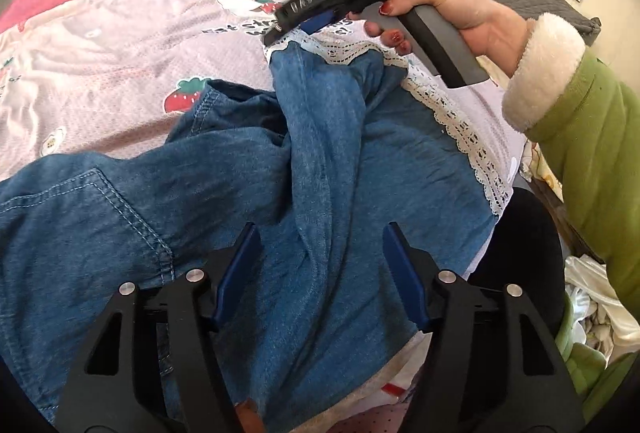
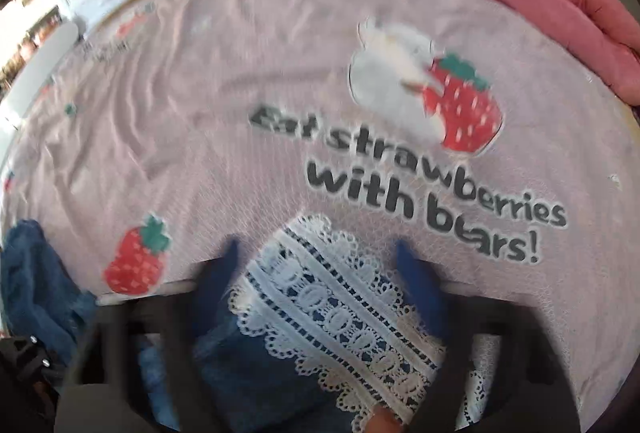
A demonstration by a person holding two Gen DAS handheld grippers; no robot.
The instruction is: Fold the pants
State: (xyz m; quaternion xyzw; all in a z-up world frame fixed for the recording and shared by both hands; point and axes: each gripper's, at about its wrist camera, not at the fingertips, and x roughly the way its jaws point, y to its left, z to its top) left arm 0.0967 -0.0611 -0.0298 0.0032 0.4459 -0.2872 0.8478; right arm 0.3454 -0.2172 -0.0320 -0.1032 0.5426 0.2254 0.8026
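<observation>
Soft denim pants [image 1: 328, 193], white lace trim [image 2: 340, 313].

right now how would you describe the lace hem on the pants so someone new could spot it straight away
Start at the pink bedspread printed with strawberries and dark lettering. On it lie blue denim pants, one leg drawn up towards the lettering. The lace hem is the white openwork band at that leg's end, between the right gripper's blue fingers; nothing else on the denim is white or patterned with holes.
</observation>
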